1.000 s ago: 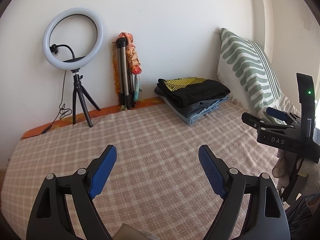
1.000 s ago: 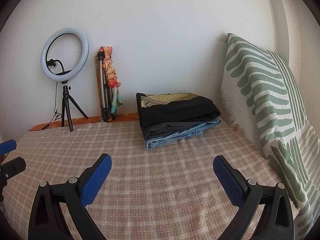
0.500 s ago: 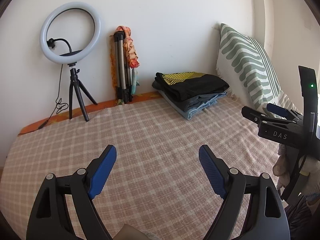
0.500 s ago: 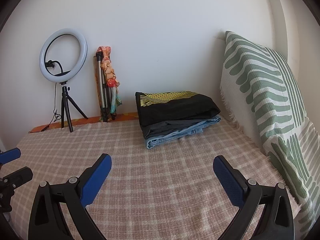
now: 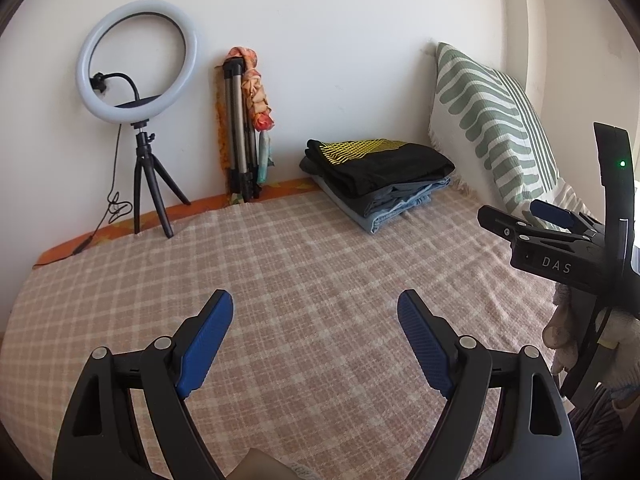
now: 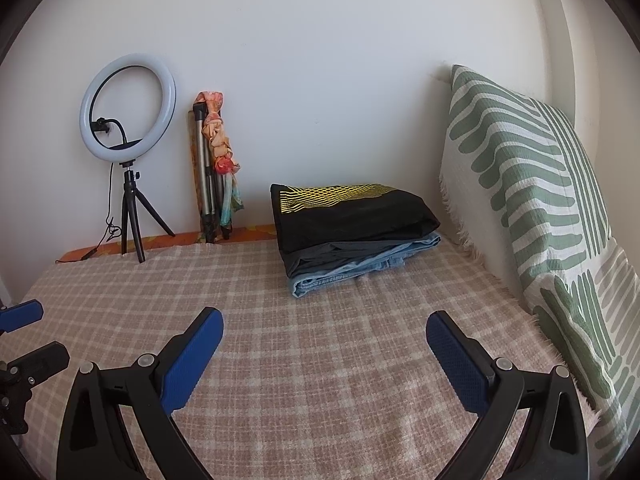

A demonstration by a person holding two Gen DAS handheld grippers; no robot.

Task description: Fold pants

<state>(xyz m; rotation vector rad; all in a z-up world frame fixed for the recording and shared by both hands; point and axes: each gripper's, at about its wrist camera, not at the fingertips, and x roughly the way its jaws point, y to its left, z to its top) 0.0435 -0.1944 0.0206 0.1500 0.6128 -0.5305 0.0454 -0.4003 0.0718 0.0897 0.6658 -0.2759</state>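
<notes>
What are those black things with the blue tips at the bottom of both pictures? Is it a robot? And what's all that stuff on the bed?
It isn't a robot. A person holds a clamp-like tool in each hand, and each tool carries a small camera that looks out along its two fingers. One picture comes from the left hand-held gripper, the other from the right hand-held gripper. The blue parts are soft pads on the fingers.

Both tools are open and hold nothing. In the left picture you can also see the right one from the side, with the person's gloved hand under it.

Below them is a bed with a checked blanket. Near the wall lies a stack of folded clothes. A green-striped pillow leans on the right. A ring light and a folded tripod stand on the left.
</notes>
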